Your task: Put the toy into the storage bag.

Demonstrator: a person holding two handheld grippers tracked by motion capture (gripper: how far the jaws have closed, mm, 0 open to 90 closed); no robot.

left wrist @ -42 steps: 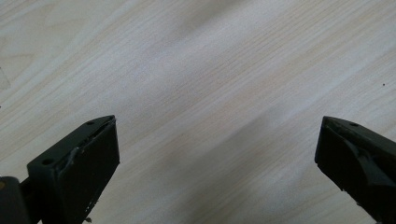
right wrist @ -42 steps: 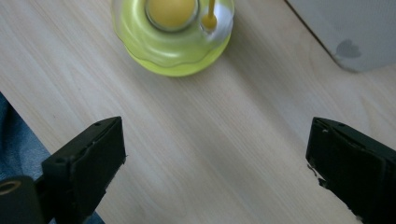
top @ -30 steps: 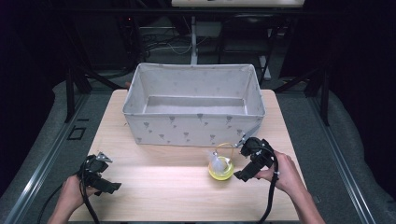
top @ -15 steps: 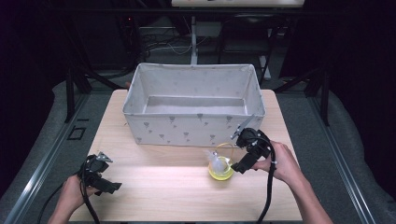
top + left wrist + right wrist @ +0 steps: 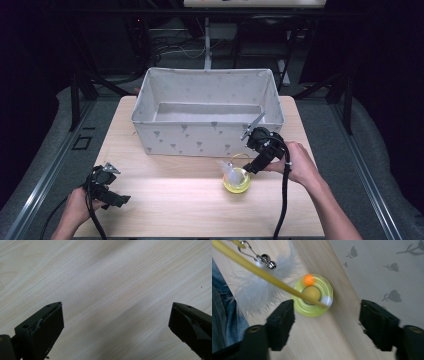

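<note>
Right gripper point(image 5: 325, 325): jaws held wide apart, nothing gripped, hung above the cat toy.
Cat toy point(image 5: 313, 298): a yellow-green ball-track disc with a wand and feather point(image 5: 257, 288), seen on the table just in front of the fabric bin point(image 5: 210, 107).
Grasp advice: the disc rim, judged firmer than the springy wand, was best straddled squarely before closing.
Left gripper point(image 5: 115, 322): jaws apart, empty, over bare table point(image 5: 112, 277), well left of the toy.

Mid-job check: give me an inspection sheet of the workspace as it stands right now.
Surface: light wooden table, bare in the middle.
Job's things: grey fabric bin, open top; yellow-green cat toy with orange ball, wand and white feather, beside the bin.
Clutter: nothing seen.
Grippers: left gripper open above bare wood; right gripper open, hovering by the toy.
Cables: one trails from each gripper.
Surroundings: dark floor, black frame legs.
</note>
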